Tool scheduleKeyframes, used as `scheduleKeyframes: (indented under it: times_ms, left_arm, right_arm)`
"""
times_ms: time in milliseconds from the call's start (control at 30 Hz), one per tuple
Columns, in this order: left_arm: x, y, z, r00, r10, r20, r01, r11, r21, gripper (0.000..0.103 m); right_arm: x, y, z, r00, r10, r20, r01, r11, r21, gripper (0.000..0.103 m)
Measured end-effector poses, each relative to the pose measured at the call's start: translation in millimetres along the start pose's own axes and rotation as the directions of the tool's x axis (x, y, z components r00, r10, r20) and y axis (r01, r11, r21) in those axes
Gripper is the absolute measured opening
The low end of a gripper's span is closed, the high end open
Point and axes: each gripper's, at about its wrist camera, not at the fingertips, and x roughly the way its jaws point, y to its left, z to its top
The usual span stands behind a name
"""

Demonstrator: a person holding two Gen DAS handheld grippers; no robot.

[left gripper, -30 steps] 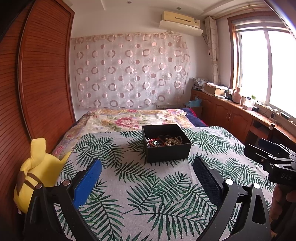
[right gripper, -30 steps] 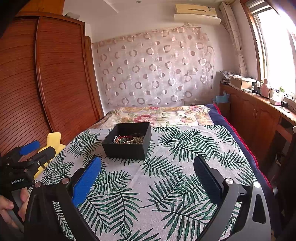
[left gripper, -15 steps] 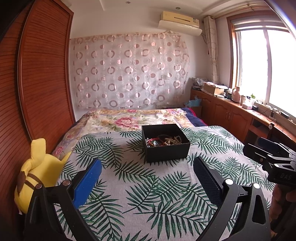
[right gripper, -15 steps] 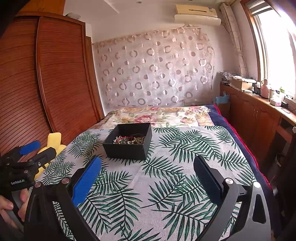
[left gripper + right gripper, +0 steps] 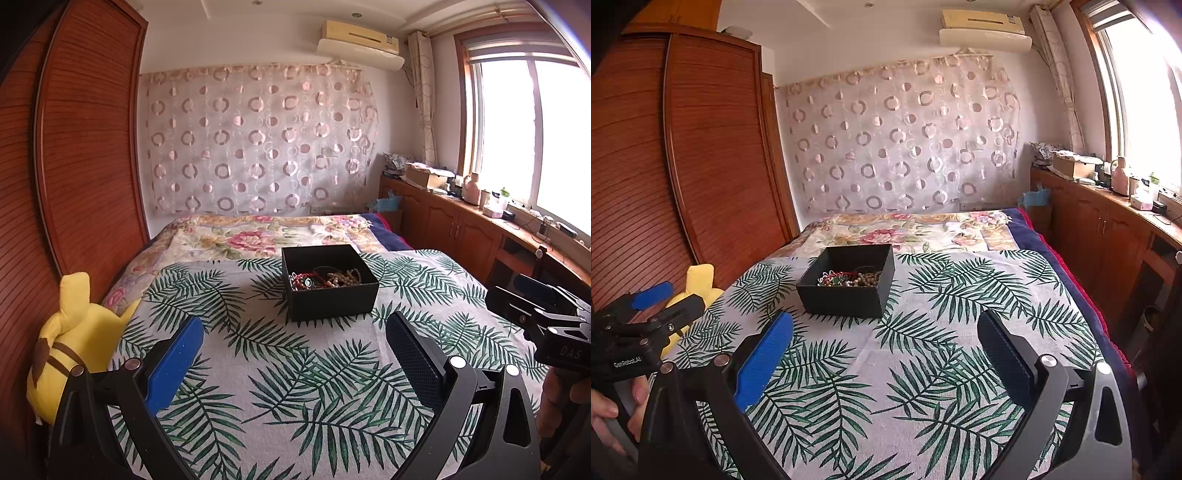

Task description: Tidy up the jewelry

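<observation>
Black box (image 5: 330,284) — mid-bed on the leaf-print cover (image 5: 295,369), jewelry (image 5: 325,278) heaped inside | left gripper (image 5: 293,334) — spread wide, empty, short of box | right gripper (image 5: 884,332) — likewise.

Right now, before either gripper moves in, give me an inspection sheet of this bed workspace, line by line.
Surface: grey bedspread with green palm-leaf print, flat; floral blanket beyond it.
Job's things: open black square cardboard box on the bedspread, holding a tangle of beaded bracelets and red cords; no lid seen.
Clutter: yellow plush toy at the bed's edge by the wooden slatted wardrobe.
Grippers: left gripper open, holding nothing, short of the box; right gripper the same.
Cables: some on the window-side wooden counter, none on the bed.
Surroundings: circle-patterned curtain, wall air conditioner, bright window.
</observation>
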Motion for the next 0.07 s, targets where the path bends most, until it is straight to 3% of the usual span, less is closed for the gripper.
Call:
scheduleKeyframes:
  times_ms: [67]
  left_arm:
    - [-0.4, -0.2, 0.2, 1.000, 0.003, 0.001, -0.003, 1.000, 0.001, 0.096]
  right_arm:
    - [0.8, 0.6, -0.3, 1.000, 0.001, -0.001, -0.001, 1.000, 0.000, 0.101]
